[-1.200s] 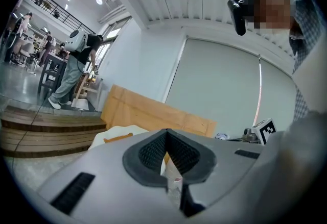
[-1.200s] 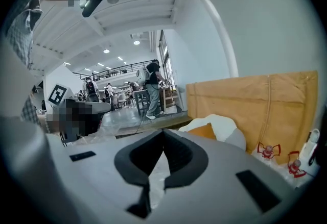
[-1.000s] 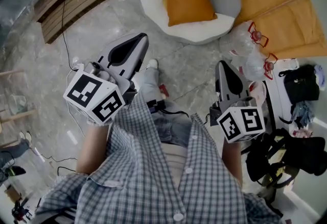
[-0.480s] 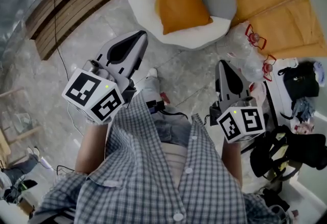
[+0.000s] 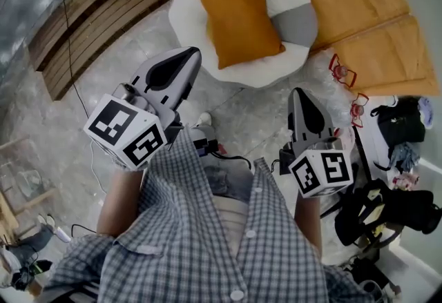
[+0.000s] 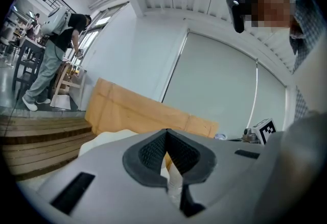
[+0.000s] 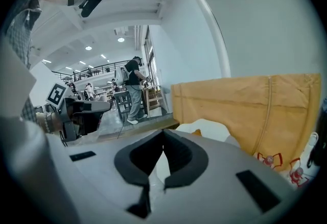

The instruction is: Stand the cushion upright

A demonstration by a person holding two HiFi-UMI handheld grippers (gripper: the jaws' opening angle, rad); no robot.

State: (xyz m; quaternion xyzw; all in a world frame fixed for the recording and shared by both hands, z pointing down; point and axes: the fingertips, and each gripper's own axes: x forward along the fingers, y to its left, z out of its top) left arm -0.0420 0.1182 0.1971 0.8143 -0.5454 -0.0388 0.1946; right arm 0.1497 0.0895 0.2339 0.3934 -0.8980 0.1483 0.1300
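An orange cushion (image 5: 238,17) lies flat on a round white pouf seat (image 5: 190,1) at the top of the head view. A grey cushion (image 5: 295,21) lies at its right side. My left gripper (image 5: 190,54) is shut and empty, its tip just short of the pouf's near-left rim. My right gripper (image 5: 301,95) is shut and empty too, over the floor below the pouf's right side. In the left gripper view the shut jaws (image 6: 166,133) point at the white pouf (image 6: 104,140). In the right gripper view the shut jaws (image 7: 163,133) face the pouf (image 7: 214,130).
Large orange mats (image 5: 376,12) lie behind and right of the pouf. Clear plastic bags (image 5: 342,84) and black bags (image 5: 394,201) crowd the floor at right. Wooden steps (image 5: 103,8) run along the left, with a cable (image 5: 72,81) on the floor. A person (image 6: 56,49) stands far off.
The pouf and cushion have come closer to me and lower in the head view. Both grippers have advanced toward it, still shut.
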